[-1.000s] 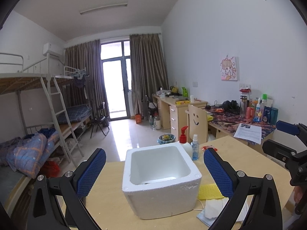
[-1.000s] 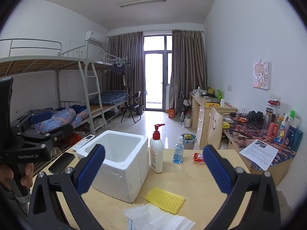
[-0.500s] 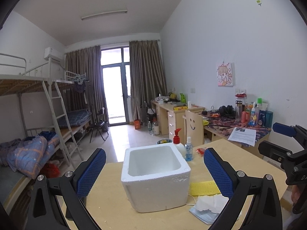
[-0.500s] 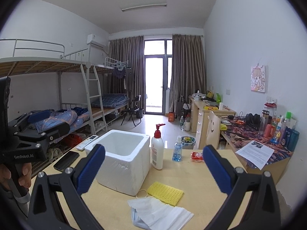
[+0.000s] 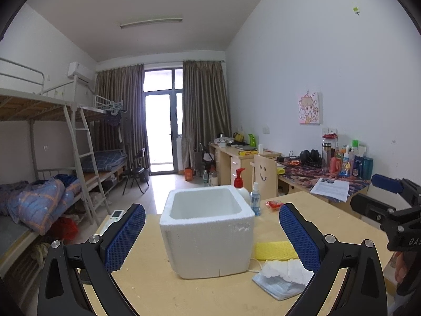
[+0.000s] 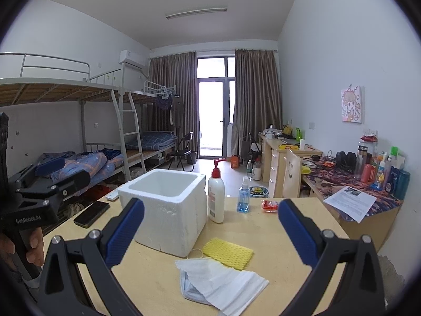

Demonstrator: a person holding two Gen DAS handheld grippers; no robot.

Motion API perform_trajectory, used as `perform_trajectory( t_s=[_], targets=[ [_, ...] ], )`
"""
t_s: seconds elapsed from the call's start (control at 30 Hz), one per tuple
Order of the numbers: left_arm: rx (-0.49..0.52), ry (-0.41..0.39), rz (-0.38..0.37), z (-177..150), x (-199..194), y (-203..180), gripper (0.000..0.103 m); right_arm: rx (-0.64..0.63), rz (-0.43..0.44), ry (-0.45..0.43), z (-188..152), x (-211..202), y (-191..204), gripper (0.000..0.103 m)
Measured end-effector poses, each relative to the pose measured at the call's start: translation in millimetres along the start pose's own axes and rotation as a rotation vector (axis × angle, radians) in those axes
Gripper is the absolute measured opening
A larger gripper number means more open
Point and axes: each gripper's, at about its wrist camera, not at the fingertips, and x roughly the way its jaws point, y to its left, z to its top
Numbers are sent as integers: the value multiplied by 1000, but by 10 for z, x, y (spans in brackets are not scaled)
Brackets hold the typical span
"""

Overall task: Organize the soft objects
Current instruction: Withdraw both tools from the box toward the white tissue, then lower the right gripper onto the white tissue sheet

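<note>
Hovering over: a pale wooden desk [image 5: 215, 297] in a dormitory room, both tools held above it, touching nothing.
Left gripper [image 5: 211, 233]: spread wide, its blue cross-hatched pads [image 5: 126, 235] framing the foam box, nothing between them.
Right gripper [image 6: 210, 230]: likewise spread wide and empty, black arms ending in ribbed blue pads [image 6: 296, 230].
Foam box [image 6: 168, 208]: white, square, thick-walled expanded polystyrene with a grainy, crumbling surface; it stands open-topped on the desk, and nothing shows in the part of its inside that can be seen.
Yellow cloth [image 6: 227, 252]: a flat rectangle with a waffle-like mesh texture, lying on the desk just right of the box, outside it.
Face mask [image 6: 221, 281]: crumpled white-and-pale-blue pleated fabric, lying on the desk nearest the cameras, its elastic loop touching the yellow cloth's near edge.
Pump bottle [image 6: 216, 197]: white plastic with a red pump head, upright just beside the box's right wall.
Spray bottle [image 6: 243, 196]: small, clear, blue-tinted, upright and a little farther right.
Red packet [image 6: 269, 206]: glossy wrapper, flat on the desk near the spray bottle.
Phone [image 6: 91, 213]: dark slab lying left of the box.
</note>
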Motion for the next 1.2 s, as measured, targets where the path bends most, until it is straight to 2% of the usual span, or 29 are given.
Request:
perform_trajectory(
  t_s=[0.37, 0.57, 0.7, 1.03, 1.2],
  targets=[
    [-10, 1, -9, -322, 11, -80, 102, 25, -15, 14, -261, 21, -40, 103],
    [-15, 15, -34, -469, 38, -117, 102, 53, -13, 64, -443, 101, -103, 103],
    [-38, 28, 10, -559, 66, -120, 102, 65, -22, 90, -559, 151, -143, 103],
    [-30, 72, 28, -756, 163, -109, 102, 72, -23, 172, -810, 302, -216, 103],
    [-22, 68, 2, -776, 185, -154, 102, 79, -15, 225, -890, 403, -244, 103]
  ],
)
